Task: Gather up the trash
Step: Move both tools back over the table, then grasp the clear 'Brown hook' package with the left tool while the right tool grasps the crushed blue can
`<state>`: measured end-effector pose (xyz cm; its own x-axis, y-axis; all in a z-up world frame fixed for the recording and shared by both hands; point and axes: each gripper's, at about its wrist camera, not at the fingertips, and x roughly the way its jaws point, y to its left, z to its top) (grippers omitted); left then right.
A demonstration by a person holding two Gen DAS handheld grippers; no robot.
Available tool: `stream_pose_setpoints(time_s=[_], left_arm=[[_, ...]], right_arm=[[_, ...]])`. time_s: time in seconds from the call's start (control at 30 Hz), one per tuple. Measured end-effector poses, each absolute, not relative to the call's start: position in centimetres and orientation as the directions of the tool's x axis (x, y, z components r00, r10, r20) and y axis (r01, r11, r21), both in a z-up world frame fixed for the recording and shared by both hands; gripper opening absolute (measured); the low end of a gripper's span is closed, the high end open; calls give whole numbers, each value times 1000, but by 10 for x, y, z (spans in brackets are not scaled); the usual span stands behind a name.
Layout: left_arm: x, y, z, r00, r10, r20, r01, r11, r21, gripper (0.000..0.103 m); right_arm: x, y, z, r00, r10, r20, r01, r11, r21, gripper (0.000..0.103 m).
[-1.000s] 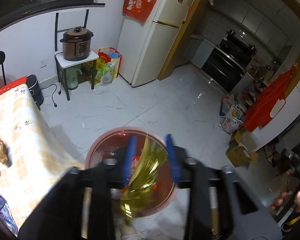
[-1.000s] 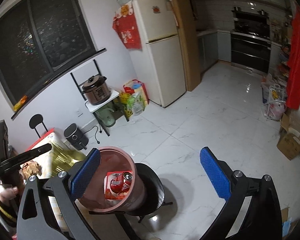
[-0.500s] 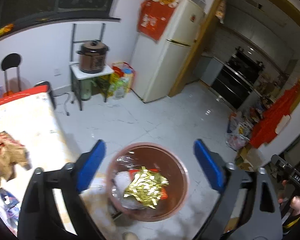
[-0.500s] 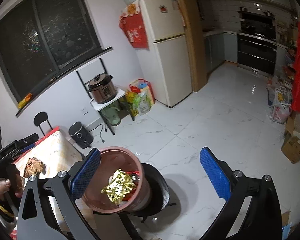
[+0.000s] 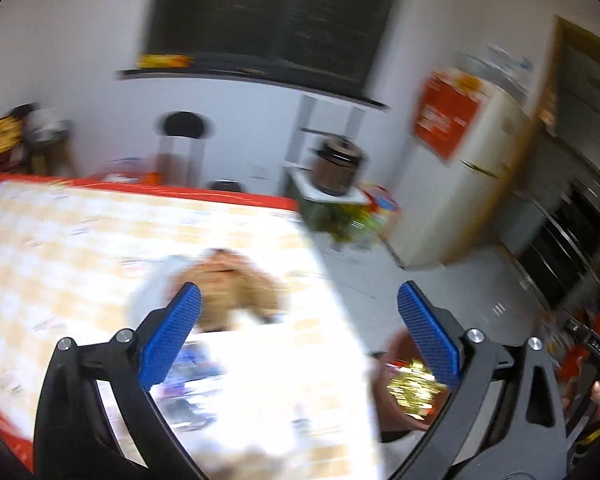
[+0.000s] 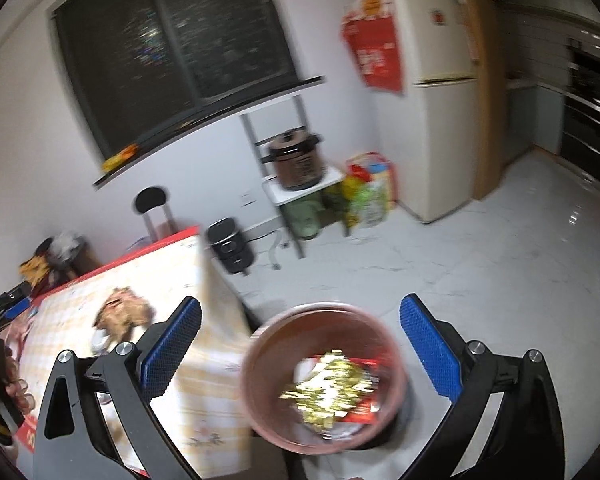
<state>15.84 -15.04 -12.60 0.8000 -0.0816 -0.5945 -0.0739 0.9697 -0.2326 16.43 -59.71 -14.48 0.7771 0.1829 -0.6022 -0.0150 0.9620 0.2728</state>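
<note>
A reddish-brown trash bin (image 6: pixel 324 376) stands beside the table and holds a crumpled gold foil wrapper (image 6: pixel 328 388) on other trash. It also shows low right in the left wrist view (image 5: pixel 396 408), with the gold foil (image 5: pixel 414 390). My left gripper (image 5: pixel 298 340) is open and empty over the table (image 5: pixel 80 248), facing a crumpled brown paper piece (image 5: pixel 236 288). A blue wrapper (image 5: pixel 192 368) lies below it. My right gripper (image 6: pixel 300 348) is open and empty above the bin. The brown paper (image 6: pixel 122 314) shows on the table here too.
A checkered cloth with a red edge covers the table (image 6: pixel 172 280). A black chair (image 6: pixel 154 210), a small black appliance (image 6: pixel 230 246), a stand with a brown cooker (image 6: pixel 296 164), bags (image 6: pixel 366 196) and a fridge (image 6: pixel 432 116) line the wall. White tiled floor lies to the right.
My left gripper let the gold foil fall into the bin, opened wide, and swung left to the table. My right gripper turned left and down over the bin.
</note>
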Motion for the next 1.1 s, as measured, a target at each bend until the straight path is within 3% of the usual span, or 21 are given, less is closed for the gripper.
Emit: stream_pose_setpoints(time_s=[0.23,0.47,0.67,1.1], left_arm=[[75,-29,-129,768,131,-627,-341,912,-227,97],[23,38,-171,708,132,-694,-416,871,-260,96],[29,61,-222,652,4,-758,-349,889,-296,93],[108,77,-291,532,-241,-811,31,964,-266,83]], right_arm=[[199,-484,-151,702,356,-617,-208,931,301,98],[203,-376,-156,610,465,-641,-340,885,319,98],[190,-307,-166,555,464,-691,-369,881,295,98],[172,-265,-185,538,306,-785,-223,950,218,98]])
